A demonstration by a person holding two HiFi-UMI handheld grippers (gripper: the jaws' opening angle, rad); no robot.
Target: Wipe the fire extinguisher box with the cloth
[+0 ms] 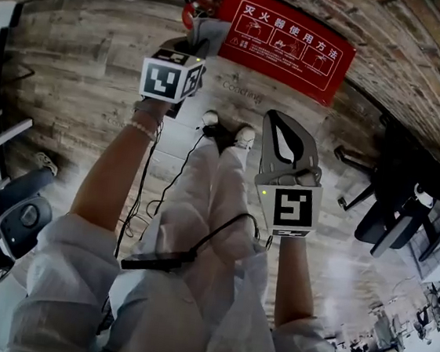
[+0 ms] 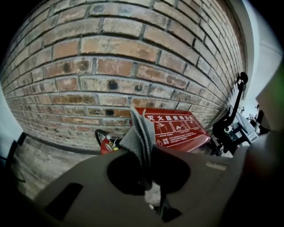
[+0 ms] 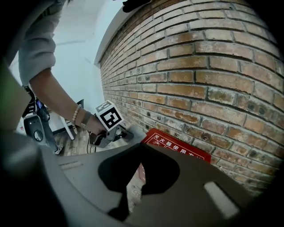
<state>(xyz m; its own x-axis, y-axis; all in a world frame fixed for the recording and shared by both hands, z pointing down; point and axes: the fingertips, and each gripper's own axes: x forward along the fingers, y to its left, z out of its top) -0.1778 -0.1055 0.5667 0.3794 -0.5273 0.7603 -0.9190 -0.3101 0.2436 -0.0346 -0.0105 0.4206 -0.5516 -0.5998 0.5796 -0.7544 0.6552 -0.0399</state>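
While the left tongs (image 2: 145, 153) pinch the folded grey cloth (image 2: 141, 131) tight between them, the red fire extinguisher box (image 1: 287, 41) sits on the floor against the brick wall (image 2: 133, 57), just ahead and a little right of the cloth, its long side running along the wall. The right tongs (image 1: 282, 127) are closed on nothing and hang farther back, so the left pair looks nearer for the wipe

Wood-plank floor (image 1: 83, 61) bears the red fire extinguisher box (image 1: 286, 45).
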